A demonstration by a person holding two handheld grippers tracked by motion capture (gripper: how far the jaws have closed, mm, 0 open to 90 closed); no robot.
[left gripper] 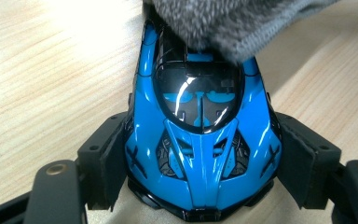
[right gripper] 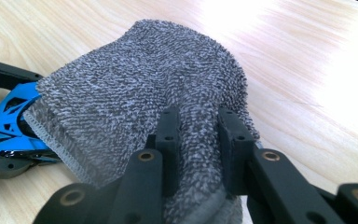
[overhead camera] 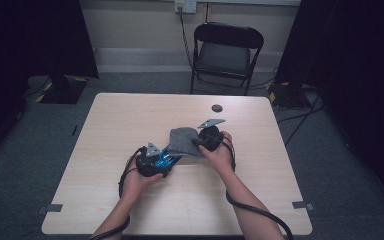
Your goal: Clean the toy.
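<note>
The left gripper (left gripper: 200,186) clamps a blue toy car (left gripper: 200,140) by its flanks, nose toward the camera, near the middle of the table (overhead camera: 130,120). The right gripper (right gripper: 198,140) pinches a grey cloth (right gripper: 135,93), jaws narrow; the cloth drapes over the car's far end.

Both forearms in from the bottom edge, bare, angled inward toward the middle of the tabletop. Left hand (overhead camera: 139,176) wrapped round left gripper (overhead camera: 156,161), low over the tabletop, jaws spread wide and clamped on the sides of a blue toy car (left gripper: 200,140). Right hand (overhead camera: 219,155) gripping right gripper (overhead camera: 206,137), jaws close together, pinching a fold of grey cloth (right gripper: 135,112). Cables trailing back along both arms.
</note>
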